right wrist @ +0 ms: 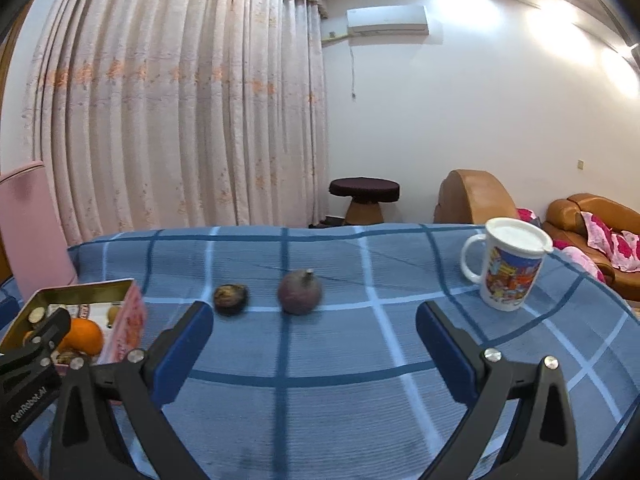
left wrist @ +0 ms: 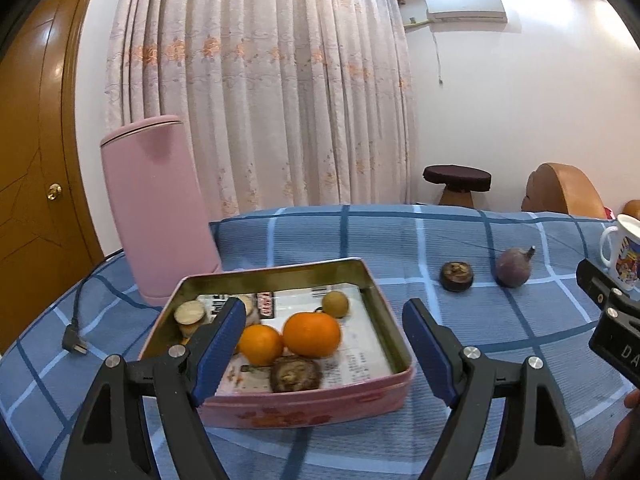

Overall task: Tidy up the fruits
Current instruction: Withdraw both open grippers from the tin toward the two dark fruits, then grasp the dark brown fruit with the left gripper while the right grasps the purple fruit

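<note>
While both tools hang above the blue checked tablecloth (right wrist: 320, 360):
Left gripper (left wrist: 324, 344): jaws wide, empty, over the pink rectangular metal tin (left wrist: 304, 404).
Tin contents: two round oranges (left wrist: 312, 334), small brown fruits.
Right gripper (right wrist: 314, 348): jaws wide, empty.
Loose fruit: round purple fruit (right wrist: 299, 291) and dark flattened brown fruit (right wrist: 231, 299), far of right gripper, right of tin.

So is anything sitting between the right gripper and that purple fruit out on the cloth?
Nothing visible. The right gripper is open, with only bare checked cloth between its fingers and the purple fruit. The dark fruit lies to its left, apart from it, and the mug stands well off to the right.
</note>
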{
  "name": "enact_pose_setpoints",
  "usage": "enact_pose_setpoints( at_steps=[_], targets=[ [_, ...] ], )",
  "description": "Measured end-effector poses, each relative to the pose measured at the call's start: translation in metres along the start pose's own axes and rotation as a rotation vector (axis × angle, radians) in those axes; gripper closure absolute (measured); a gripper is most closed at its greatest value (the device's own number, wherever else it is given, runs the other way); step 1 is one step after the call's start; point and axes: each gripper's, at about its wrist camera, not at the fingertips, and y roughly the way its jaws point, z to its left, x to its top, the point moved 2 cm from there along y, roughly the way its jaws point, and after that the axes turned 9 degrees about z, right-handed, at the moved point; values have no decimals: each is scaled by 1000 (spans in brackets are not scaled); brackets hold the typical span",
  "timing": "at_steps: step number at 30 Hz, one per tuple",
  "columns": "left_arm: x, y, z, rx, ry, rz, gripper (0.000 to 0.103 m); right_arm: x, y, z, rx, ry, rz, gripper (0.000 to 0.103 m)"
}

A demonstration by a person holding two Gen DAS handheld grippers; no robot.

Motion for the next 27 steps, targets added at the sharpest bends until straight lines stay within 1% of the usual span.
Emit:
enact_pose_setpoints(
  at_steps=[3,6,11,15,20,22,25,27],
  targets=[
    [1,3,-10,-6,10,11,21,1,3,-11,-23,-1,1,0],
    [3,7,-22,-25,20,26,21,2,9,-23,-33,17,21,0],
    [7,15,-42,-69,34,46,21,6,25,-43,-33,52,77,0],
    [13,25,-53,-81,26,80,21,10,41,-51,-16,67,121,0],
    [19,42,-74,-98,46,133,21,17,72,-48,38,44,210,1],
    [22,49,-81,-121,51,149,21,21,86,-46,64,32,241,2],
    [25,55,-82,-140,35,165,21,27,112,-40,127,25,305,10],
    [29,59,-82,-154,24,175,22,30,128,-36,166,21,346,11]
  ],
)
